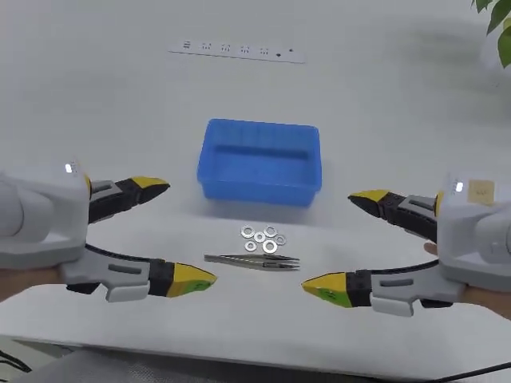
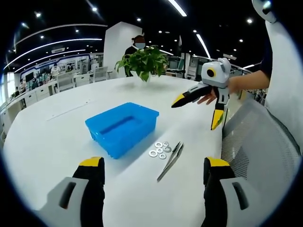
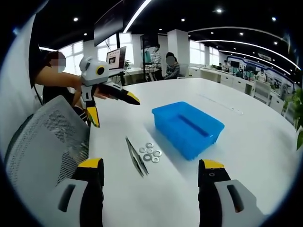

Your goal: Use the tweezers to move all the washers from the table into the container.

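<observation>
Several silver washers lie in a small cluster on the white table, just in front of the blue container. Metal tweezers lie flat beside the washers on the near side. My left gripper hovers open to the left of them, nothing between its yellow-tipped fingers. My right gripper hovers open to the right, also holding nothing. In the left gripper view the washers, tweezers and container sit ahead of the open jaws. The right gripper view has the washers and tweezers left of the container.
A white power strip lies at the far side of the table. Plant leaves hang at the top right corner. A mesh chair back stands behind the table's near edge. Bare tabletop surrounds the container.
</observation>
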`<state>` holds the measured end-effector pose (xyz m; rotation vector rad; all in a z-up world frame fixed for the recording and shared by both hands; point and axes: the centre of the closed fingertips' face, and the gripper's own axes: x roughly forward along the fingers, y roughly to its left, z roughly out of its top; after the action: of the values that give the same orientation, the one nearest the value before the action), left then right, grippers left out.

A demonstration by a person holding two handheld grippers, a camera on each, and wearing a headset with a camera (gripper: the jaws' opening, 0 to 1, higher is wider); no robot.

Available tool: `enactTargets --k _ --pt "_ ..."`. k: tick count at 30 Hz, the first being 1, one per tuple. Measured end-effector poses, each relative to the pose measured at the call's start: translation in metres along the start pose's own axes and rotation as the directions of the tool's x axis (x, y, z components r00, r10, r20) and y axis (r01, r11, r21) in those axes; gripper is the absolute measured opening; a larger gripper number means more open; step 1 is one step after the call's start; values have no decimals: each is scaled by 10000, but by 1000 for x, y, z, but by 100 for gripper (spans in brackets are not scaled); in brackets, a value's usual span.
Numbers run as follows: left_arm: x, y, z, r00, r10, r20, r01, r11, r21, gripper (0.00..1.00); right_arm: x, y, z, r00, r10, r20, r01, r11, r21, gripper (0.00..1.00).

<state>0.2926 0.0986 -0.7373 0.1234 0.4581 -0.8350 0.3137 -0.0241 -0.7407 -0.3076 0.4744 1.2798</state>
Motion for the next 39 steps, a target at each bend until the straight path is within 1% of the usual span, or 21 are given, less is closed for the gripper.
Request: enactTargets --k 2,4,6,8,10,11,15,17,19,21,22,24,25,27,30,31,35,36,37,39 --pt "3 -3 -1 9998 -178 30 178 9998 -29 88 5 2 -3 9998 135 -169 -136 9999 -54 78" --pt "6 -4 -4 9995 -312 -34 312 9995 57 82 11 4 -7 9988 257 -413 -265 9994 -211 74" --pt "9 -5 -6 9992 -407 -38 408 9991 70 80 16 4 -8 9982 330 -497 -343 9991 -256 70" --pt "13 -8 -8 9983 -584 -69 585 9983 66 77 21 7 -11 9966 498 -660 -522 9980 -344 67" --pt "17 -11 -11 9964 -832 -186 835 9964 173 73 25 9 -16 9928 605 -1030 -660 9965 -509 65" --pt "20 -12 -14 9952 -940 -266 947 9952 264 72 28 11 -17 9915 686 -1104 -755 9953 -603 63" --pt "27 -14 -19 9916 -1223 -418 1239 9916 379 66 36 13 -19 9886 843 -1248 -914 9944 -522 57" --pt "29 -15 -20 9893 -1352 -540 1392 9871 788 61 40 14 -20 9869 897 -1343 -977 9937 -544 53" --pt "32 -15 -21 9875 -1469 -567 1510 9857 753 59 43 15 -20 9847 986 -1436 -1078 9925 -583 49" --pt "35 -15 -24 9843 -1591 -769 1649 9833 773 58 46 18 -23 9809 1117 -1593 -1228 9905 -617 45" --pt "36 -15 -28 9808 -1663 -1023 1758 9801 922 58 47 19 -25 9779 1165 -1734 -1301 9891 -691 45" --pt "38 -17 -30 9767 -1793 -1175 1915 9761 1024 55 49 21 -29 9731 1218 -1955 -1394 9871 -788 42" --pt "40 -18 -32 9746 -1864 -1244 1991 9750 983 52 51 21 -30 9718 1236 -2010 -1425 9864 -824 40" --pt "42 -19 -34 9730 -1908 -1302 2045 9736 1016 51 53 21 -31 9703 1242 -2073 -1435 9864 -804 34" --pt "45 -21 -38 9663 -2006 -1612 2209 9679 1198 50 56 21 -32 9685 1257 -2149 -1450 9865 -765 32" --pt "46 -22 -39 9645 -2042 -1676 2260 9663 1234 49 57 21 -33 9666 1275 -2223 -1482 9858 -791 32" --pt "49 -25 -43 9543 -2227 -1992 2515 9586 1333 44 60 23 -36 9603 1355 -2437 -1630 9819 -963 28" --pt "49 -26 -44 9522 -2249 -2066 2559 9568 1381 43 61 23 -36 9601 1338 -2457 -1638 9808 -1057 26" --pt "49 -25 -44 9535 -2210 -2047 2532 9562 1470 43 62 23 -37 9589 1315 -2513 -1640 9800 -1131 25" --pt "50 -24 -44 9523 -2221 -2090 2554 9554 1482 42 63 24 -37 9579 1370 -2524 -1703 9786 -1150 24"
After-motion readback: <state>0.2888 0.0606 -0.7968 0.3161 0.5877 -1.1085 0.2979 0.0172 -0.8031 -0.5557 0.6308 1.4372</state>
